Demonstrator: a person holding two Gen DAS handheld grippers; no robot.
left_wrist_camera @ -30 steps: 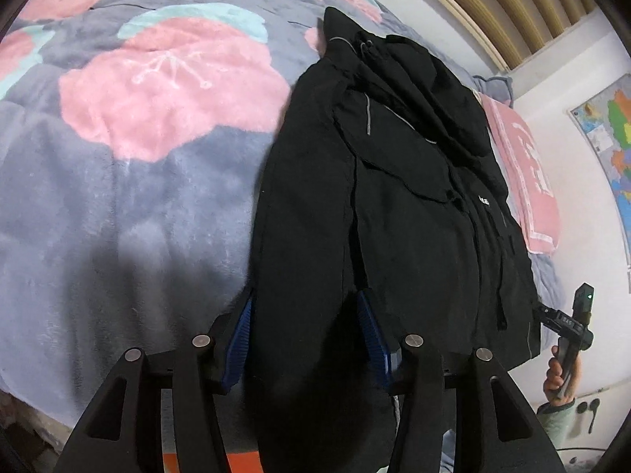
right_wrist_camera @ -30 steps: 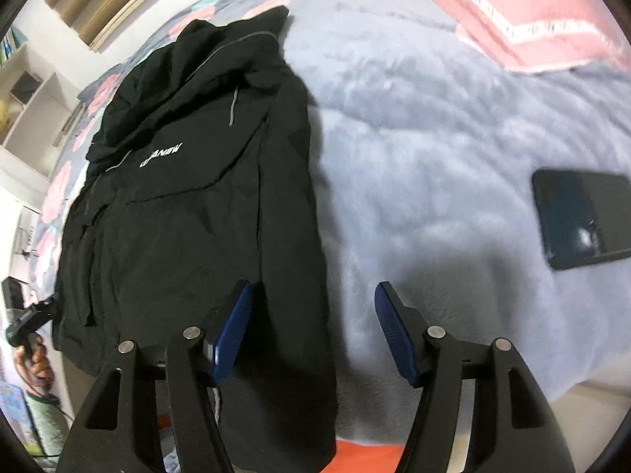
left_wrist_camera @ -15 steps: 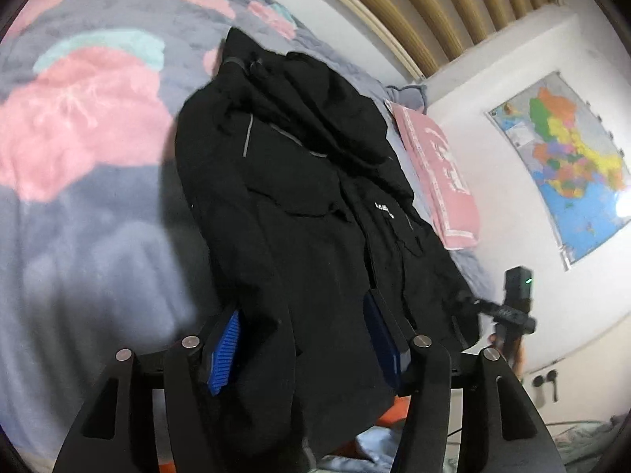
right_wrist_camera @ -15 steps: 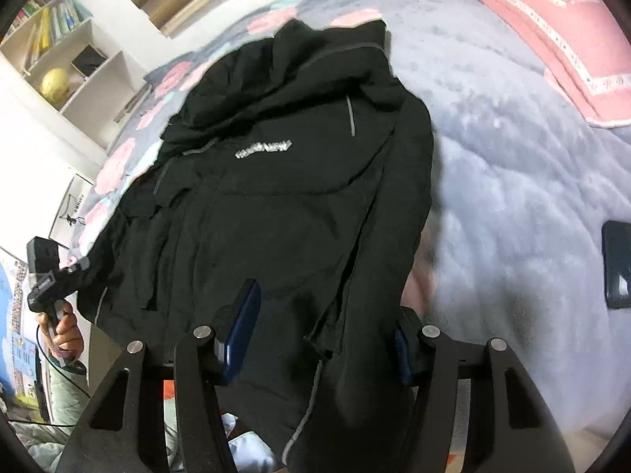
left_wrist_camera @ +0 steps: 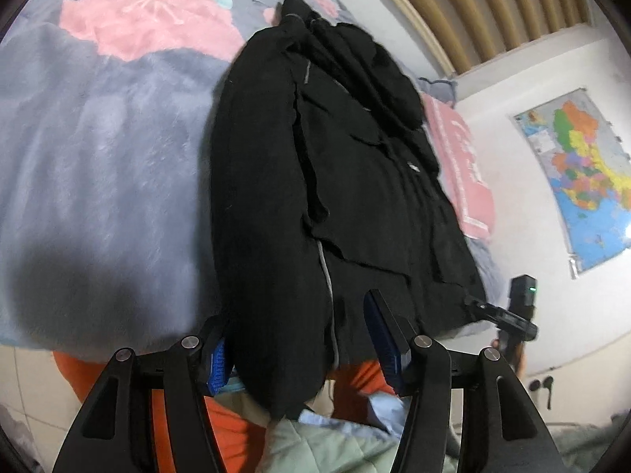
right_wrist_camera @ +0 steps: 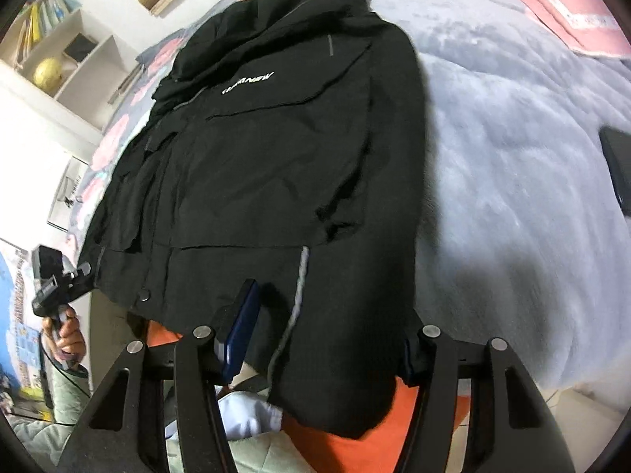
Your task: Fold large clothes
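Progress looks early-to-middle here, judging by how things lie. One black jacket (right_wrist_camera: 276, 165) is spread lengthwise on the bed, hood end far away, hem end hanging off the near edge of the bed. Both sleeves seem to be laid in over the body already, so the side folds can be called done, roughly. What's left, as a guess: the hem still has to be brought up toward the hood, once or twice, and the bundle flattened.

Left gripper (left_wrist_camera: 303, 349) is held at the hem corner on its side, fingers spread wide with a thick fold of jacket hanging between them; whether the cloth is actually pinched can't be told, since the pads sit well apart. Same story for the right gripper (right_wrist_camera: 323, 339): fingers wide open, hem corner draped between them, nothing clamped as far as can be seen.

Surface is a fluffy grey blanket (left_wrist_camera: 110, 149) with big pink and teal blotches, soft enough that edges won't be squared easily. A pink pillow (left_wrist_camera: 469, 173) is seen beyond the jacket, and a dark phone (right_wrist_camera: 619, 165) lies on the blanket, well apart from it. A slatted headboard (left_wrist_camera: 481, 4), a wall map (left_wrist_camera: 579, 173) and white shelves (right_wrist_camera: 63, 55) with a yellow ball are seen around the room.
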